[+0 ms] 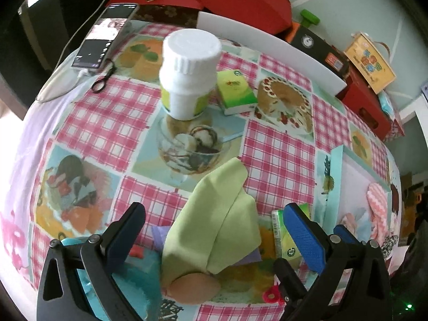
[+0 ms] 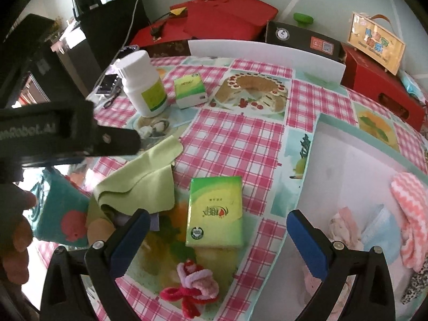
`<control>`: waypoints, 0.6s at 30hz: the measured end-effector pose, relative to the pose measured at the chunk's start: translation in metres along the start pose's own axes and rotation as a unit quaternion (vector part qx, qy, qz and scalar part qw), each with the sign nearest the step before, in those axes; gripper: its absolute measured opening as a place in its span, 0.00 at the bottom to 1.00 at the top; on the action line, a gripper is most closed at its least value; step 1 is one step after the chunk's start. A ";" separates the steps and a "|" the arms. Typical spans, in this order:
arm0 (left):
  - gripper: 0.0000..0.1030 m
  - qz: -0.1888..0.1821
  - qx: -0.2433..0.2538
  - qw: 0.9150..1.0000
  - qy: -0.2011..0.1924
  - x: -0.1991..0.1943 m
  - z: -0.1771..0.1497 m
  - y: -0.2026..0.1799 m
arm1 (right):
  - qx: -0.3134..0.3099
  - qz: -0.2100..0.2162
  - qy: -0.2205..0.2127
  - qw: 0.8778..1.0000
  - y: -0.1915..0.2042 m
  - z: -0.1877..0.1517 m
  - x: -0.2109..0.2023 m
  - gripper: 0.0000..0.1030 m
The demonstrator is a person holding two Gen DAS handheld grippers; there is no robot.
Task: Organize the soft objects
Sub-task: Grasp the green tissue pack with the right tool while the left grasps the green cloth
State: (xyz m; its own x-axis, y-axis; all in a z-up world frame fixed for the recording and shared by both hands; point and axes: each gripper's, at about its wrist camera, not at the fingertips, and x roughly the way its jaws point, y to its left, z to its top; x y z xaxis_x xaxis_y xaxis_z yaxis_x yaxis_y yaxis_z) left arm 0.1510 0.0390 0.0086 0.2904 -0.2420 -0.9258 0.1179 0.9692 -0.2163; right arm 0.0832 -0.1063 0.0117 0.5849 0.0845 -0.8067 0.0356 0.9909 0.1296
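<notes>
two tissue packs (image 2: 215,212) (image 2: 189,93), one green cloth (image 2: 139,184) left of the nearer pack; both grippers' (image 1: 214,236) (image 2: 218,236) jaws released.

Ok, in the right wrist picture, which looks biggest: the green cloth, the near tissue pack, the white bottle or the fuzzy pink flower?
1. Green cloth
2. Near tissue pack
3. White bottle, though it stands farther away, so it may really be bigger than it looks
4. Fuzzy pink flower, smallest even though it is closest

Lime-green cloth (image 1: 214,214), pink-white chevron towel (image 2: 412,214) at 3 o'clock, pink-checked dessert-print table (image 2: 240,144), white bottle (image 1: 187,72).
</notes>
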 end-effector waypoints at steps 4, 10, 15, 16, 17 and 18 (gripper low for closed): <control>0.99 0.017 0.013 1.000 0.003 0.005 0.001 -0.003 | 0.002 0.014 -0.005 1.000 0.001 0.000 0.000 0.99; 0.98 0.000 0.034 0.999 -0.001 0.003 0.003 -0.011 | 0.005 0.026 -0.006 1.000 0.001 -0.001 0.001 0.87; 0.98 0.000 0.037 0.999 0.011 0.010 0.003 -0.013 | 0.003 0.023 0.006 1.000 0.000 -0.004 0.007 0.81; 0.98 0.003 0.039 0.999 0.012 0.011 0.003 -0.013 | 0.002 0.022 0.009 1.000 0.000 -0.004 0.009 0.81; 0.98 0.003 0.041 0.999 0.013 0.011 0.002 -0.014 | -0.003 0.019 0.008 1.000 0.001 -0.005 0.009 0.80; 0.98 0.003 0.043 0.999 0.015 0.013 0.002 -0.015 | -0.008 0.015 0.009 1.000 0.003 -0.005 0.010 0.79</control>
State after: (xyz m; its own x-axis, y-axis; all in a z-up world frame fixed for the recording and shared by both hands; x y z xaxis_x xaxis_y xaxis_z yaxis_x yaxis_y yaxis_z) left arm 0.1548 0.0207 0.0005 0.2621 -0.2336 -0.9363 0.1982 0.9626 -0.1847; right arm 0.0849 -0.1021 0.0008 0.5711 0.1167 -0.8125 0.0046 0.9894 0.1453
